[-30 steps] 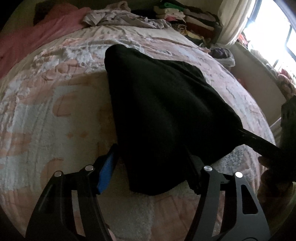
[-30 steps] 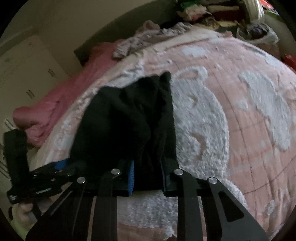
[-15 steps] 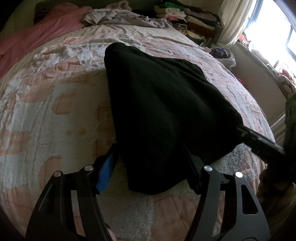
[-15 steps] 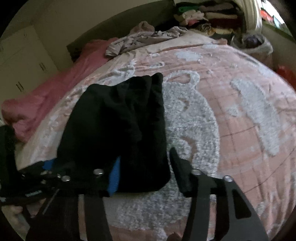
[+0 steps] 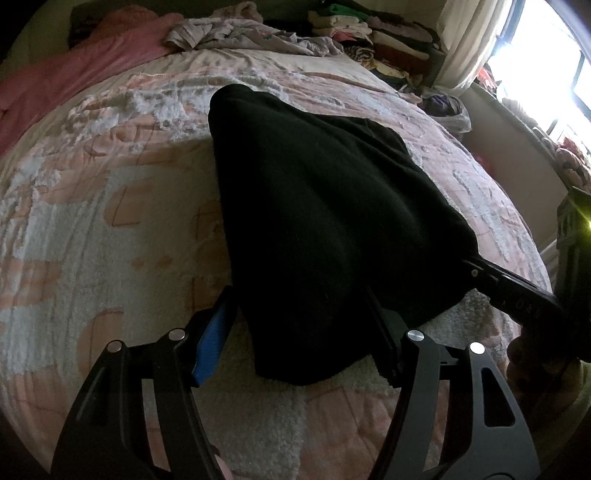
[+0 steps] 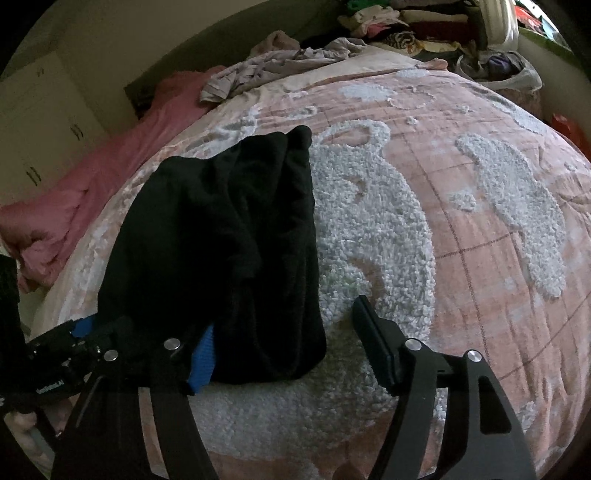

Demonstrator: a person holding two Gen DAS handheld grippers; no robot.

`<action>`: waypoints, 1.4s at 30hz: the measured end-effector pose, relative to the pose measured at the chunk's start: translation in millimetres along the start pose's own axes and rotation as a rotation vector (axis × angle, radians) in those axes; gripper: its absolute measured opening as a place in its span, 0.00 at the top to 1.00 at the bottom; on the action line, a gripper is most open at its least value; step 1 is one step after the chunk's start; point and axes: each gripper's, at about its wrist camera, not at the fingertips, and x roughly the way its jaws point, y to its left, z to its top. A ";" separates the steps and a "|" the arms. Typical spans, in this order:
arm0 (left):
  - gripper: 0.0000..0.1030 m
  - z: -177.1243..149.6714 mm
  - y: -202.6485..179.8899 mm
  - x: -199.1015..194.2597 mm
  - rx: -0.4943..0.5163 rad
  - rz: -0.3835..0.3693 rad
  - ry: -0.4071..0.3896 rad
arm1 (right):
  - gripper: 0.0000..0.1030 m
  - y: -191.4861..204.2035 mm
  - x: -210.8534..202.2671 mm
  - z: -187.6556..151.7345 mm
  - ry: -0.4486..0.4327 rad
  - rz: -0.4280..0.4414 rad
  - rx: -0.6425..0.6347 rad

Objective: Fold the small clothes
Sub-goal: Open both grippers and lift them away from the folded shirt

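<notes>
A black garment (image 5: 317, 221) lies folded on the pink and white bedspread (image 5: 110, 206). My left gripper (image 5: 299, 332) is open, its fingers astride the garment's near edge. In the right wrist view the same garment (image 6: 221, 251) lies left of centre. My right gripper (image 6: 284, 339) is open, with the garment's near right corner between its fingers. The left gripper's fingertips (image 6: 85, 328) show at the garment's left edge. The right gripper's arm (image 5: 517, 295) reaches the garment's right corner in the left wrist view.
A pink blanket (image 5: 74, 62) and a crumpled pale garment (image 5: 240, 33) lie at the head of the bed. Stacks of folded clothes (image 5: 369, 33) stand at the back right. A bag (image 6: 506, 70) sits beside the bed. White cupboards (image 6: 40, 122) stand left.
My right gripper has opened and let go of the black garment's corner. The garment has settled flat. My left gripper has stayed open in place.
</notes>
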 end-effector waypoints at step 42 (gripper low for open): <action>0.09 -18.4 13.8 -108.9 0.023 0.033 -0.184 | 0.04 52.3 -148.7 -47.8 -0.323 -0.007 -0.120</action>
